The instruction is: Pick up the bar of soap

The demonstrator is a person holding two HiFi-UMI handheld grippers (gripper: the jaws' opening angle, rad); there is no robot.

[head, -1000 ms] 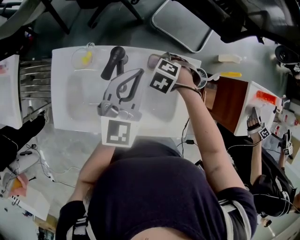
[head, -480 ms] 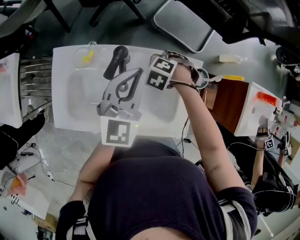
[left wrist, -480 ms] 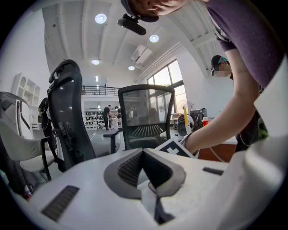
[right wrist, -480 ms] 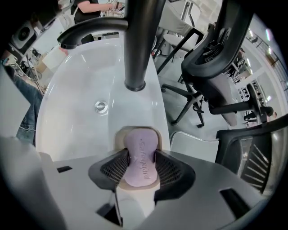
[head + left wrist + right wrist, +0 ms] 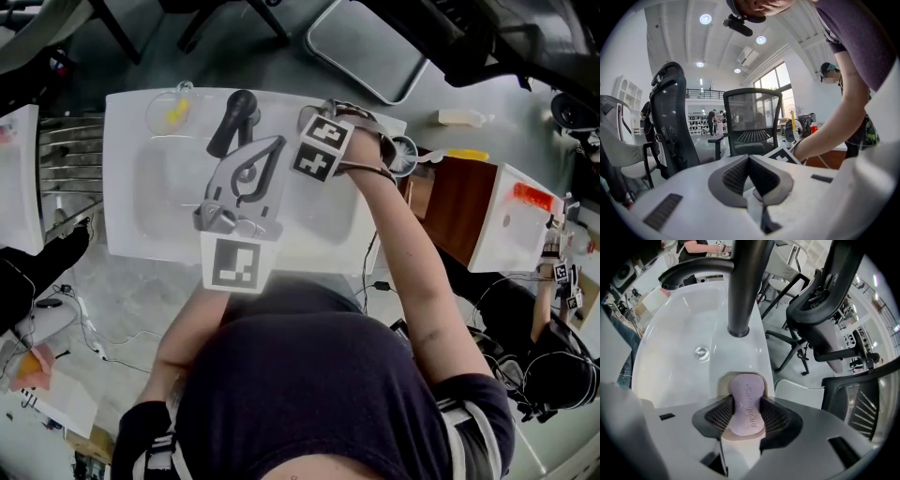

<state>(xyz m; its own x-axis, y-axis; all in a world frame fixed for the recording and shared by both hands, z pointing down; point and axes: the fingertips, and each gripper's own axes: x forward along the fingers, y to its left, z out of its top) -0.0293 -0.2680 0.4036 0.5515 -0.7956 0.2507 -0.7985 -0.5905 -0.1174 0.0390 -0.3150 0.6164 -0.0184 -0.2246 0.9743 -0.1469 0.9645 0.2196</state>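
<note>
Here: right gripper [image 5: 746,403] jaws clamped on bar of soap [image 5: 746,385]; left gripper [image 5: 749,159] jaws closed, empty.

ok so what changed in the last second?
The right gripper shifted slightly left along the back rim of the sink; its jaws are shut on the bar of soap. The left gripper, jaws shut and empty, stayed put; faucet unmoved.
</note>
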